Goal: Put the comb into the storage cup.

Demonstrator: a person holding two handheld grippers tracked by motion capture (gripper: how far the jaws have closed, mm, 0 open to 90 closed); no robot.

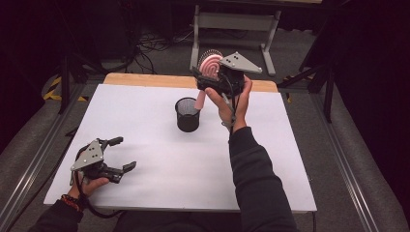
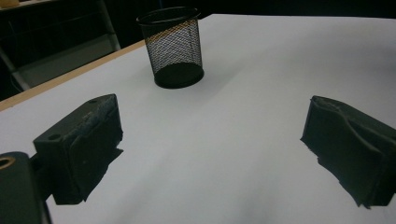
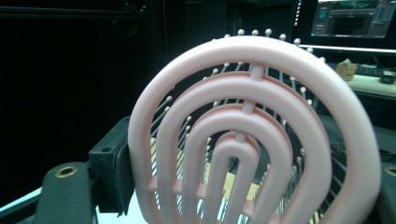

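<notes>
Pink hairbrush [image 1: 211, 66] clamped in right tongs [image 1: 212, 77] above the mesh cup [image 1: 187, 114]; left tongs [image 1: 123, 154] gape over the white bench [image 1: 159, 159], dark room around.

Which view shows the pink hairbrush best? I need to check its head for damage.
The right gripper view: the pink hairbrush is close up, its looped ribs and pins plain. The high view shows it small, held in the right gripper above the mesh cup.

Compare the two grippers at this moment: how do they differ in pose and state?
The left gripper rests low on the white table, jaws wide open and empty; the right gripper is raised above the mesh cup, shut on a pink hairbrush. Both are hand-held and black.
</notes>
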